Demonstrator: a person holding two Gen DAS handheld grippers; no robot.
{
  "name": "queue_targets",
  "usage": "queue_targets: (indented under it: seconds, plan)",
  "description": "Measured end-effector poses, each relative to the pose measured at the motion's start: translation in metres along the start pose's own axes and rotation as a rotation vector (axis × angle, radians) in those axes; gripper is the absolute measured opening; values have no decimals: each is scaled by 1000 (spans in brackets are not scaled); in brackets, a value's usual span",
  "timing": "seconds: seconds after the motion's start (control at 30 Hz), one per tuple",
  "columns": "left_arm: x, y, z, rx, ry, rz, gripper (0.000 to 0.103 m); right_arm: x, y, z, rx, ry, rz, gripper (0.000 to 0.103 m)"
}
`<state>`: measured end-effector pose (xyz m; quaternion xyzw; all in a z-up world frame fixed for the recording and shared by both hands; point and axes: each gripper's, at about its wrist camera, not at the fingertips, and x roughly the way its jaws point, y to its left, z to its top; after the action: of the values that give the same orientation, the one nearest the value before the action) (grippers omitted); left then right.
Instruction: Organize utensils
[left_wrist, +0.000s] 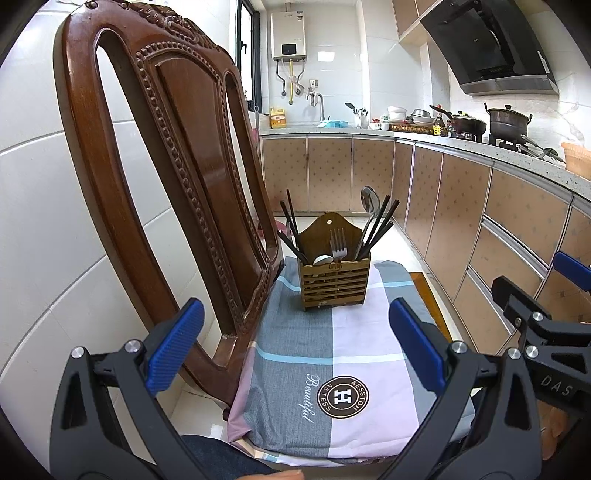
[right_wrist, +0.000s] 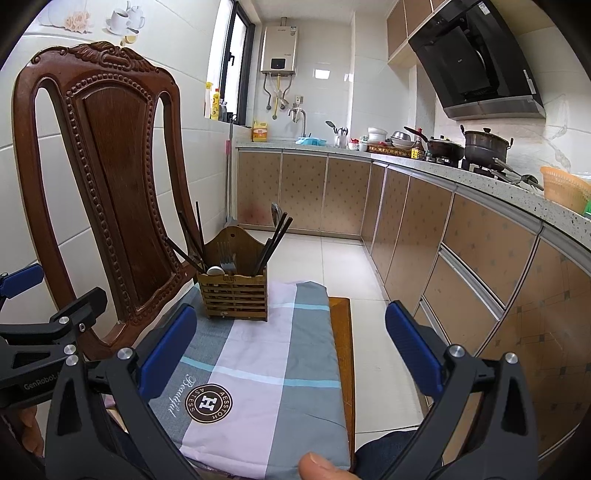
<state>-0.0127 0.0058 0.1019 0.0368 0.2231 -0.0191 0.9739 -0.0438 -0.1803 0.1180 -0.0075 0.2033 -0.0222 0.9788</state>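
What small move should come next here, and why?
Probably ease the right gripper forward toward the wooden utensil holder at the far end of the chair's cloth. Both grippers, the left gripper too, are open and empty, well short of the holder; chopsticks lean unevenly on both sides.

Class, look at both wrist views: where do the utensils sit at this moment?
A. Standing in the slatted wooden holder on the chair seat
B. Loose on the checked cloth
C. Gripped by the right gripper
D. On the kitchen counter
A: the fork, spoon and black chopsticks stand in the wooden holder on the cloth-covered chair seat, and both grippers, left and right, are open and empty.
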Motion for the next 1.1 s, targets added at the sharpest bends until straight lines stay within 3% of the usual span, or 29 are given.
queue_targets:
  seconds: [1.1]
  plan:
    - [5,4,2,13,2,-3,99,0,3,1,2,2,-12,100]
